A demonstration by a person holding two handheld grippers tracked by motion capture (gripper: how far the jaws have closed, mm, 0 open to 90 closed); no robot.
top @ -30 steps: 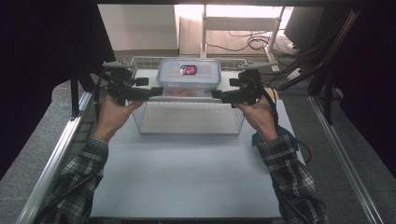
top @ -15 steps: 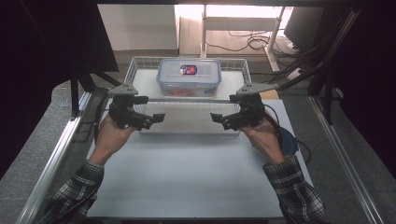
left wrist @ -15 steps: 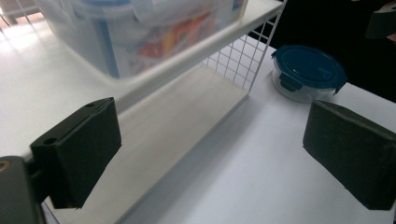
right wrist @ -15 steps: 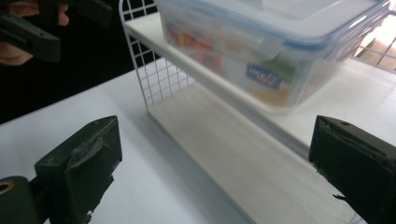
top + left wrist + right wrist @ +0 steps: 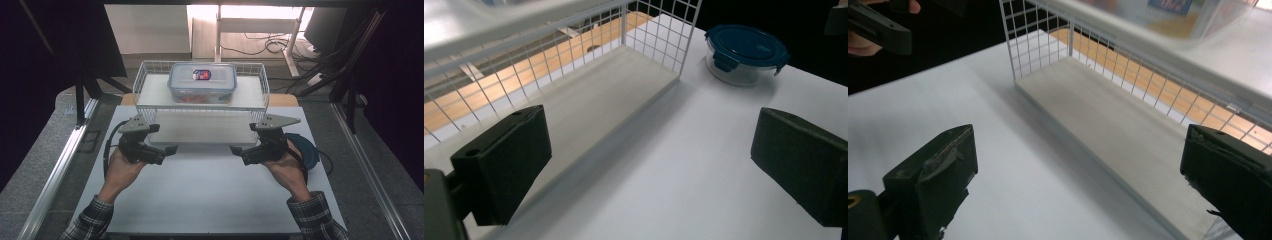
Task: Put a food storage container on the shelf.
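A clear lidded box (image 5: 202, 82) with a red and blue label rests on the top shelf of a white wire rack (image 5: 155, 94). Both grippers hover low over the white table in front of the rack's lower shelf (image 5: 200, 131), pointing at each other. My left gripper (image 5: 169, 150) is open, its jaws having just spread, with bare table between its pads (image 5: 504, 165). My right gripper (image 5: 236, 150) is open too, having just widened, and nothing lies between its pads (image 5: 930, 175). The rack's lower board (image 5: 609, 100) (image 5: 1108, 110) lies just beyond both.
A round glass container with a dark blue lid (image 5: 307, 150) (image 5: 746, 52) stands on the table to the right of the rack, behind my right hand. The white tabletop (image 5: 210, 200) stretches toward the person. Metal rails run along both table sides.
Both grippers have drawn away from the sides of the clear box, coming down and toward the person. The box stays on the top shelf.
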